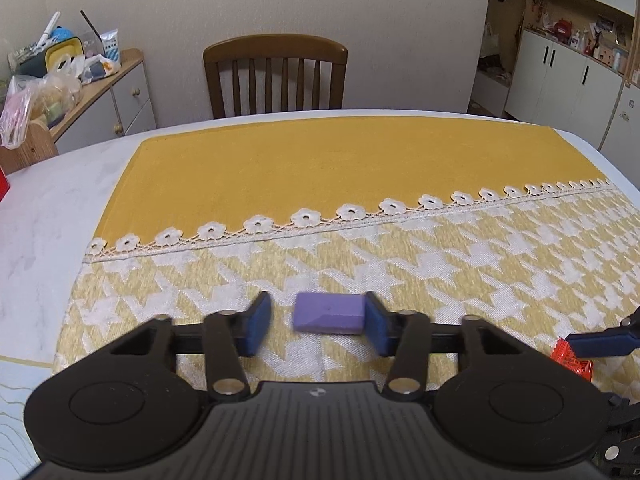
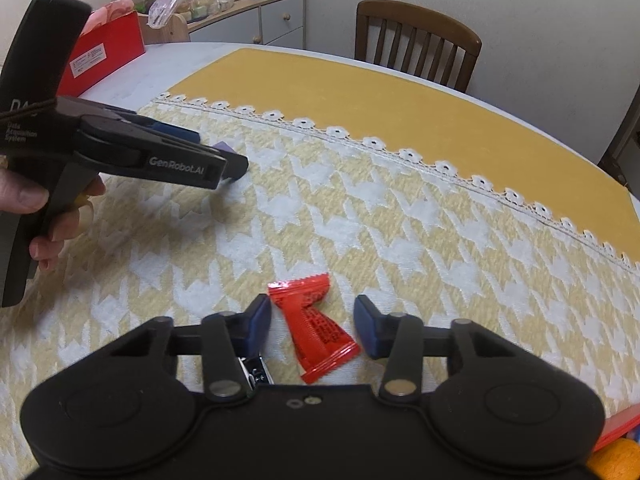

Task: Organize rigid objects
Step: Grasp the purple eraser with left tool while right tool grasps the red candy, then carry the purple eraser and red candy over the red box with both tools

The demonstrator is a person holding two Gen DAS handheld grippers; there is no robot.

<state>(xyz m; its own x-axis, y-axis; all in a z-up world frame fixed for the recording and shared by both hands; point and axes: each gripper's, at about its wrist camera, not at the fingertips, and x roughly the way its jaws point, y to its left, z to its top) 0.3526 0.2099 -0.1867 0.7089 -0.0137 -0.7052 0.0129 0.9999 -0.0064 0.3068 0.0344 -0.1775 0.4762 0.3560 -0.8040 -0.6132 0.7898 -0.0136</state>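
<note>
A purple rectangular block (image 1: 329,313) lies on the yellow houndstooth cloth (image 1: 440,264) between the blue pads of my left gripper (image 1: 317,314). The right pad touches the block's end and the left pad stands apart from it, so the jaws are open. A red perforated plastic piece (image 2: 316,328) lies between the fingers of my right gripper (image 2: 312,312), which is open with a gap on the right side. The right wrist view also shows a hand holding the left gripper, its fingers (image 2: 236,165) around the purple block (image 2: 224,147).
A small metal object (image 2: 256,372) lies under the right gripper's left finger. A red box (image 2: 108,56) stands on the table's far left. A wooden chair (image 1: 276,76) sits behind the table, and a cluttered sideboard (image 1: 100,88) is beyond. Something orange (image 2: 620,456) shows at bottom right.
</note>
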